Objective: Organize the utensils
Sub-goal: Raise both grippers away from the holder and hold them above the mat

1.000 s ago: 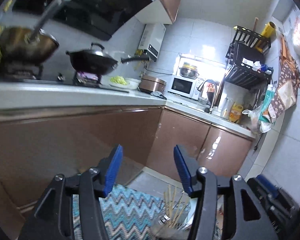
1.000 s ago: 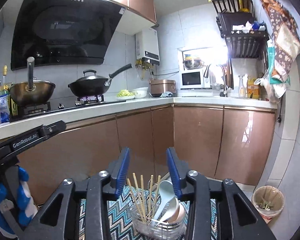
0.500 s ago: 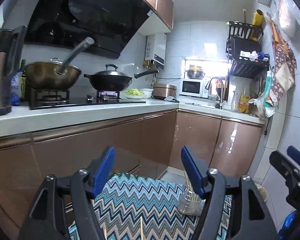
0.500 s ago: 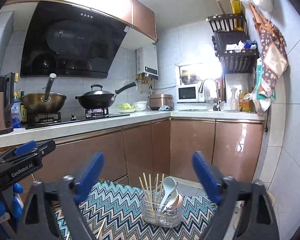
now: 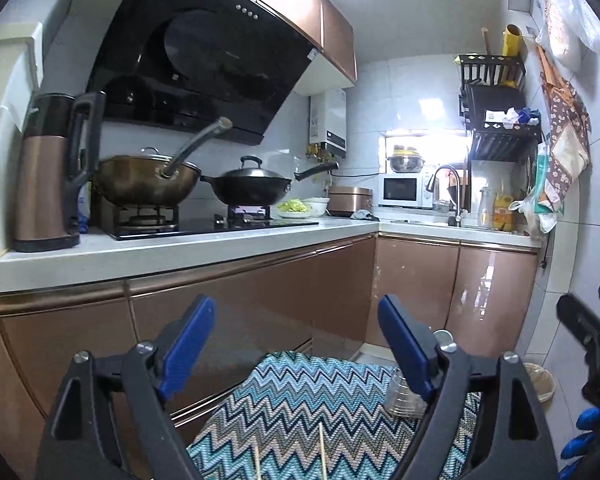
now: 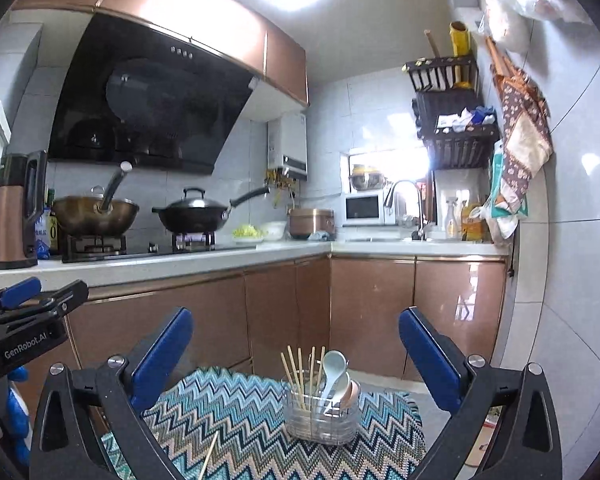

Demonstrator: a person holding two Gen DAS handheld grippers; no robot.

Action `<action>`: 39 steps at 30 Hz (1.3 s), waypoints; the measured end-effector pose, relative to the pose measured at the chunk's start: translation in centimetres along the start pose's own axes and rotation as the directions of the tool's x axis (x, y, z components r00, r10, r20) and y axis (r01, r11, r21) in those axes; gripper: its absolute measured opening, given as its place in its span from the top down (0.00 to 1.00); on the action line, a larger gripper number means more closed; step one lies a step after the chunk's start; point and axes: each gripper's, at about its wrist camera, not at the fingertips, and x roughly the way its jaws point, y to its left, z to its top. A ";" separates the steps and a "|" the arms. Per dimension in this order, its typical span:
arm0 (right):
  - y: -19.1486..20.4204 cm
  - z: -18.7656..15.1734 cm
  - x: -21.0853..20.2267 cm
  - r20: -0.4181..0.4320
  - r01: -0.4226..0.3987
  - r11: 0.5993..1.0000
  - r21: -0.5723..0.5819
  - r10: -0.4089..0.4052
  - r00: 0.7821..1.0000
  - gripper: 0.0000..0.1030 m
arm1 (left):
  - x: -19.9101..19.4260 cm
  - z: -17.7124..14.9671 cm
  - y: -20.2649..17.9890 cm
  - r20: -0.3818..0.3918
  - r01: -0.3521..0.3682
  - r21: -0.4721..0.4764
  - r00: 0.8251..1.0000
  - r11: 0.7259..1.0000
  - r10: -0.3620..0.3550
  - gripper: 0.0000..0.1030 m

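A clear utensil holder point(image 6: 321, 416) stands on a zigzag-patterned cloth point(image 6: 240, 420). It holds several wooden chopsticks point(image 6: 296, 376) and white spoons point(image 6: 334, 370). A loose chopstick point(image 6: 209, 454) lies on the cloth at the front left. My right gripper point(image 6: 296, 344) is open and empty, above and behind the holder. My left gripper point(image 5: 296, 340) is open and empty; its right finger hides part of the holder point(image 5: 400, 398). Two loose chopsticks point(image 5: 322, 454) lie on the cloth point(image 5: 300, 400) below it.
Brown cabinets point(image 6: 372, 312) and a white counter point(image 6: 220, 258) stand behind the cloth. Two woks point(image 6: 192, 212) sit on the stove. A kettle point(image 5: 48, 176) stands at the left. A small bin point(image 5: 540, 380) is on the floor at the right.
Both grippers have risen and pulled back from the holder. The right gripper's jaws opened wide; the left gripper's opened wider too. More of the cloth and loose chopsticks show.
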 end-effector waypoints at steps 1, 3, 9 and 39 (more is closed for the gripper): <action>0.0 0.0 -0.4 0.019 -0.002 1.000 0.005 0.002 1.000 0.00 | -0.4 0.0 0.2 0.004 -0.008 0.002 1.000 1.000 0.008 0.18; 0.0 0.1 -1.3 0.046 -0.027 0.999 0.026 0.025 0.999 0.00 | -0.9 -0.1 0.5 0.013 -0.021 0.002 1.000 1.000 0.021 0.17; 0.2 0.5 -2.4 0.022 -0.052 0.998 0.040 0.051 0.998 0.00 | -2.6 -0.1 1.7 0.047 -0.069 -0.002 0.997 0.998 0.069 0.13; -1.1 -2.0 -1.2 0.028 -0.042 0.978 0.202 0.037 0.999 0.00 | -1.3 -1.4 3.5 0.031 -0.118 -0.029 0.992 0.993 0.119 0.06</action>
